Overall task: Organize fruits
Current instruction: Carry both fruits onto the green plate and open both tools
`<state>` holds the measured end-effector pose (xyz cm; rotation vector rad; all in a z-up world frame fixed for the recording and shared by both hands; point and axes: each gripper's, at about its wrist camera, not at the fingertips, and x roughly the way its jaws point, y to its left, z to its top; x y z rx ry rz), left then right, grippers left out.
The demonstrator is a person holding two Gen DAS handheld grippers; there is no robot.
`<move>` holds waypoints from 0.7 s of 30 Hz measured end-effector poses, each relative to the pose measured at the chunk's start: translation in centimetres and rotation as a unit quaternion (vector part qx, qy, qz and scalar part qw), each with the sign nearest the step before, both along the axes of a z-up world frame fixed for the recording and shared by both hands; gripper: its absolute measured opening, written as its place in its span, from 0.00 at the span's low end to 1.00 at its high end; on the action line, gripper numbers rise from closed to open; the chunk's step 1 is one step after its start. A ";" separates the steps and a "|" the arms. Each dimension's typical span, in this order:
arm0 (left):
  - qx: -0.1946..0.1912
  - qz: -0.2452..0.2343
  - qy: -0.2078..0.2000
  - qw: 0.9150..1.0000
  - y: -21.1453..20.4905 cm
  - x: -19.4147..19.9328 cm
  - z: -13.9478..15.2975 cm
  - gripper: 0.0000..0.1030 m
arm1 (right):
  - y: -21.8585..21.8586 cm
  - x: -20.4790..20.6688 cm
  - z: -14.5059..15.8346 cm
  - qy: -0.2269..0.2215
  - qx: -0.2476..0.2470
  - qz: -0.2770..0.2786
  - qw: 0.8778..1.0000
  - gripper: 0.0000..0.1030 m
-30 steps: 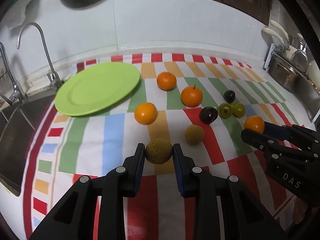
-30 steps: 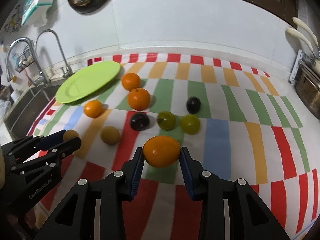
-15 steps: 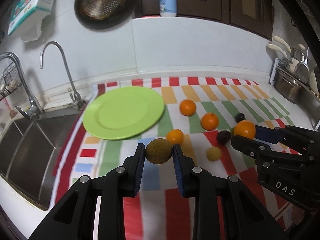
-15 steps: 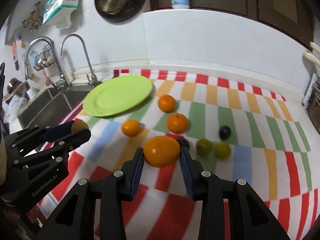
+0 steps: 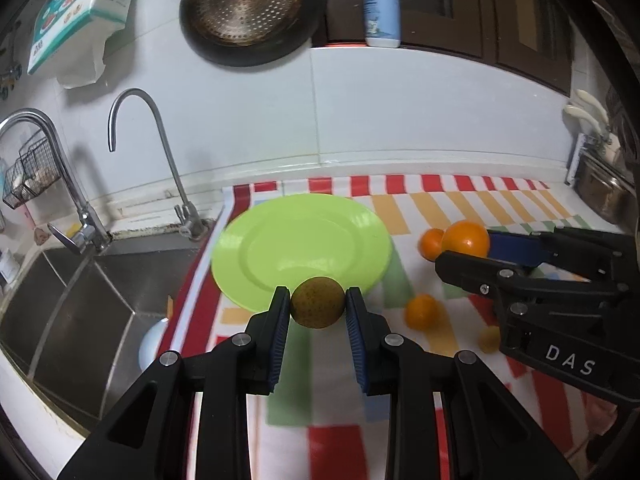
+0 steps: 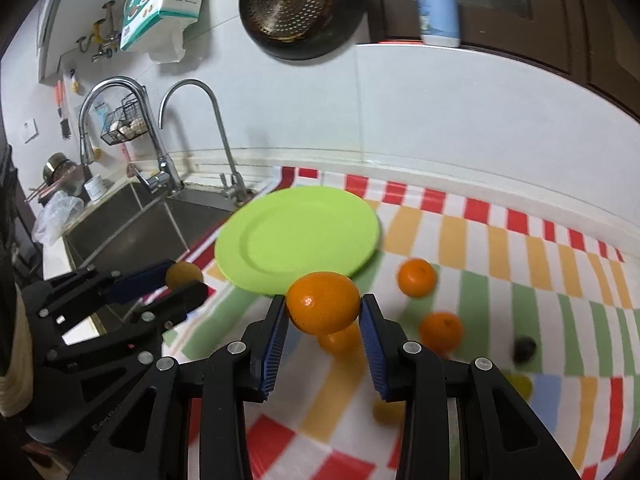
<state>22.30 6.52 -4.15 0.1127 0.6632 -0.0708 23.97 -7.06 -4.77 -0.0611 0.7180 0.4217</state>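
Observation:
My left gripper (image 5: 318,304) is shut on a brown-green round fruit (image 5: 318,302) and holds it in the air just in front of the green plate (image 5: 300,248). My right gripper (image 6: 324,310) is shut on an orange (image 6: 323,303), also raised near the plate's (image 6: 296,236) front edge. Each gripper shows in the other view: the right one (image 5: 466,248) with its orange (image 5: 465,238), the left one (image 6: 186,280) with its fruit (image 6: 182,274). Several oranges (image 6: 416,277), a dark plum (image 6: 525,349) and other small fruits lie on the striped cloth (image 6: 520,280).
A steel sink (image 5: 76,304) with two taps (image 5: 160,152) lies left of the plate. A pan and strainer (image 5: 248,8) hang on the wall, with a soap bottle (image 5: 381,8) on the ledge. A metal pot (image 5: 604,196) stands at the far right.
Both grippers have risen and moved left towards the plate, each still holding its fruit. The fruits on the cloth now lie lower and to the right in view.

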 end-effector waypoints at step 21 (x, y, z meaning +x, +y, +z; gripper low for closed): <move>-0.023 0.005 0.074 0.997 3.9 9.4 -4.3 0.27 | 6.1 10.6 -4.8 0.077 -0.025 0.035 0.996 0.36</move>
